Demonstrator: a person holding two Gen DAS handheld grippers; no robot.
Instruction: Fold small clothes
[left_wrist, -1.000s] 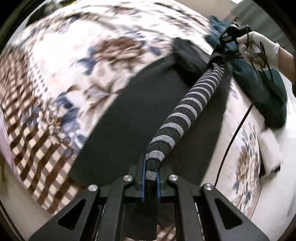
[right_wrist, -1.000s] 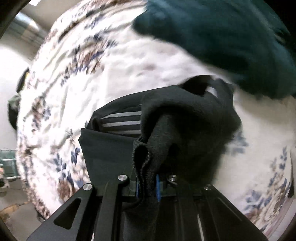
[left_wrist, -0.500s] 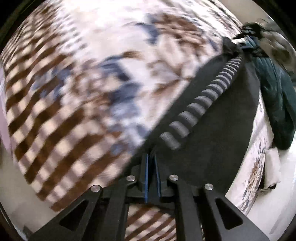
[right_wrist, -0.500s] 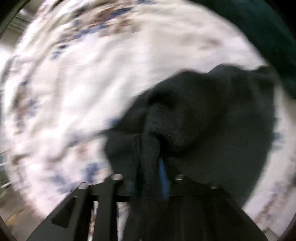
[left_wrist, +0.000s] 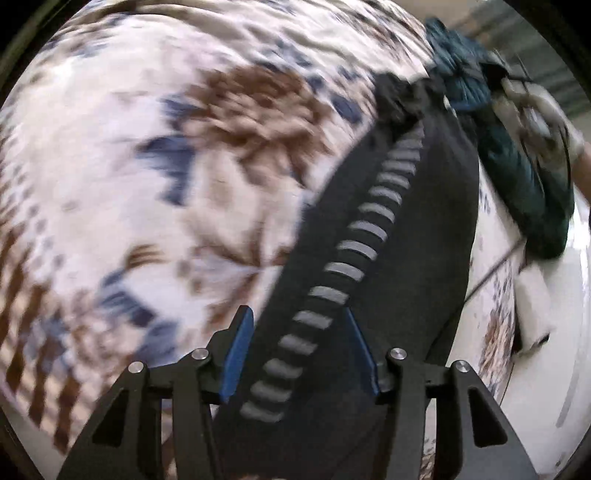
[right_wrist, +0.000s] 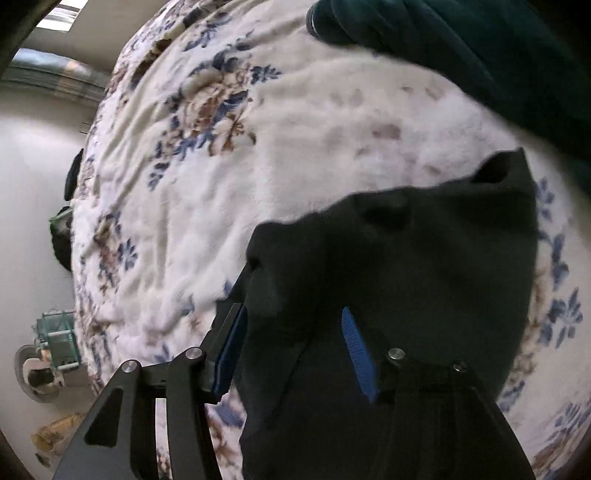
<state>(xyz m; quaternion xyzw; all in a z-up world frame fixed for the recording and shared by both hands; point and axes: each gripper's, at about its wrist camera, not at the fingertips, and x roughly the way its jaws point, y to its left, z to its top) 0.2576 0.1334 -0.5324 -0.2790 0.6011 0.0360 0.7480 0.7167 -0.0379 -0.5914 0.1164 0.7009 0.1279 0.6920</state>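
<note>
A black garment (left_wrist: 417, 236) with a grey striped band (left_wrist: 354, 251) along it lies flat on the floral bedspread (left_wrist: 177, 155). My left gripper (left_wrist: 301, 350) is open just above its near end, its blue pads on either side of the striped band. In the right wrist view the same black garment (right_wrist: 424, 266) lies on the bedspread (right_wrist: 229, 177). My right gripper (right_wrist: 295, 343) is open over its edge and holds nothing. The right gripper and gloved hand (left_wrist: 535, 118) show blurred at the far end in the left wrist view.
A dark teal garment (right_wrist: 480, 48) lies bunched on the bed beyond the black one; it also shows in the left wrist view (left_wrist: 517, 170). A white folded cloth (left_wrist: 532, 302) sits at the bed's right edge. The floor and clutter (right_wrist: 51, 350) lie beyond the bed's left edge.
Both grippers were shut on the ends of the black garment, holding it stretched above the bed. They lowered it onto the bedspread and opened; the garment now lies flat.
</note>
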